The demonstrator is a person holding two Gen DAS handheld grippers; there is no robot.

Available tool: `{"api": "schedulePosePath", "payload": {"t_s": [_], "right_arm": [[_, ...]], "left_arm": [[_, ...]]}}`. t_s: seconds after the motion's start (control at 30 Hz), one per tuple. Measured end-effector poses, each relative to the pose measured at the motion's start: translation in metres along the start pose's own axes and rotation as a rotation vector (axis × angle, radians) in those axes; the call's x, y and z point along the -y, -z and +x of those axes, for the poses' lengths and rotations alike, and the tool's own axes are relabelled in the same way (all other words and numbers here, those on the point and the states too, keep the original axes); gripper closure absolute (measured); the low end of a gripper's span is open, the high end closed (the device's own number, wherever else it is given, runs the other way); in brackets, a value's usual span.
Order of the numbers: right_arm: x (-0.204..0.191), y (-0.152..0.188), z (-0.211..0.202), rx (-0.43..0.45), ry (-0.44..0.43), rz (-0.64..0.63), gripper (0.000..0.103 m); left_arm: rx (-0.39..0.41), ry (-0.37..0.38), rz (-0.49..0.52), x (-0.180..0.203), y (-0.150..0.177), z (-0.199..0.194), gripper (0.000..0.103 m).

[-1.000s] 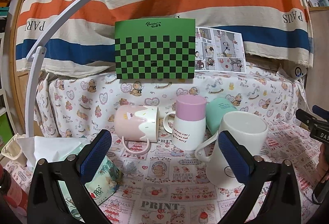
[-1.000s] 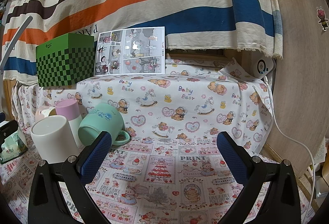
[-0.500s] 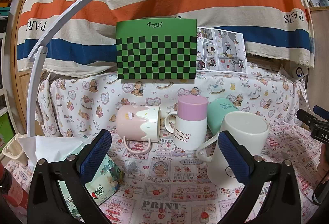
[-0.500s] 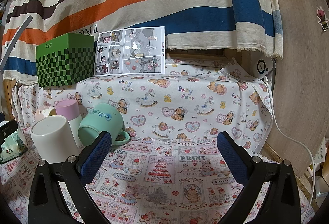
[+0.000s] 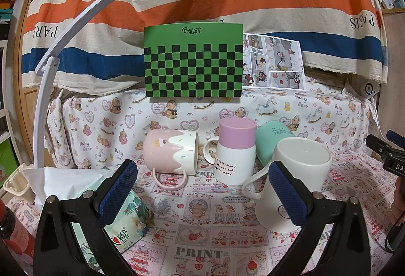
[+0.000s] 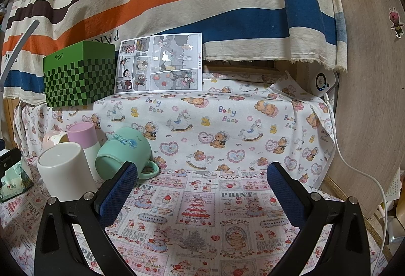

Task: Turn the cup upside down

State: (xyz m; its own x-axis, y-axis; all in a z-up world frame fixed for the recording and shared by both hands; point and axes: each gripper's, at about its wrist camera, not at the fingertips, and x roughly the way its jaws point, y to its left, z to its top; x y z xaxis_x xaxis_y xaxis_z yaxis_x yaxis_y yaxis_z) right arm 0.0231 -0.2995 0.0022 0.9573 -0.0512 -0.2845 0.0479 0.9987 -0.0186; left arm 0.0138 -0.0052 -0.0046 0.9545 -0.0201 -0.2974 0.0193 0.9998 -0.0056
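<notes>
Several cups stand close together on the printed cloth. A pink-and-cream mug (image 5: 170,154) lies on its side, handle toward me. A pink-and-white mug (image 5: 235,150) stands bottom up. A mint mug (image 5: 272,139) lies tilted on its side; in the right wrist view it (image 6: 124,152) shows its handle to the right. A large white mug (image 5: 296,182) stands bottom up, also in the right wrist view (image 6: 64,171). My left gripper (image 5: 202,190) is open and empty, just in front of the cups. My right gripper (image 6: 201,191) is open and empty, right of the cups.
A green checkered box (image 5: 193,61) and a comic sheet (image 5: 273,64) stand on the raised ledge behind. A tissue pack (image 5: 126,223) and white paper (image 5: 68,178) lie at the left. A white curved lamp arm (image 5: 50,73) rises at the left. A white cable (image 6: 359,169) hangs at the right.
The left wrist view has shifted slightly; the cups sit a little lower and farther right in it. The right gripper has not moved.
</notes>
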Motion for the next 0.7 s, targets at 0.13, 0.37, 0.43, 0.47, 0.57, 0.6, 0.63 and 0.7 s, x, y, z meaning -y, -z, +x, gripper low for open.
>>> {"api": "schedulePosePath", "payload": {"t_s": [0.13,0.37,0.43,0.47,0.57,0.6,0.63,0.7], "right_arm": [[0.0032,0.0001,-0.0006,0.0,0.008,0.004,0.0],[0.0041,0.0004,-0.0005,0.0,0.008,0.004,0.0],[0.0035,0.0003,-0.0006,0.0,0.009,0.006,0.0],[0.0032,0.0003,-0.0005,0.0,0.009,0.006,0.0],[0.0032,0.0004,-0.0004,0.0,0.009,0.005,0.0],[0.0034,0.0004,-0.0003,0.0,0.009,0.005,0.0],[0.0029,0.0003,-0.0004,0.0,0.009,0.006,0.0],[0.003,0.0003,-0.0003,0.0,0.009,0.005,0.0]], "left_arm": [[0.001,0.002,0.004,0.0,0.0001,-0.0001,0.0],[0.002,0.002,0.002,-0.0006,0.0003,0.0005,0.0],[0.002,0.001,0.002,-0.0005,0.0005,0.0005,0.0],[0.001,0.001,0.001,-0.0007,0.0005,0.0008,0.0],[0.002,0.002,0.004,-0.0004,0.0006,0.0006,0.0],[0.002,0.002,0.003,-0.0008,0.0005,0.0009,0.0],[0.002,0.002,0.002,-0.0005,0.0006,0.0004,0.0],[0.002,0.001,0.002,-0.0004,0.0005,0.0005,0.0]]}}
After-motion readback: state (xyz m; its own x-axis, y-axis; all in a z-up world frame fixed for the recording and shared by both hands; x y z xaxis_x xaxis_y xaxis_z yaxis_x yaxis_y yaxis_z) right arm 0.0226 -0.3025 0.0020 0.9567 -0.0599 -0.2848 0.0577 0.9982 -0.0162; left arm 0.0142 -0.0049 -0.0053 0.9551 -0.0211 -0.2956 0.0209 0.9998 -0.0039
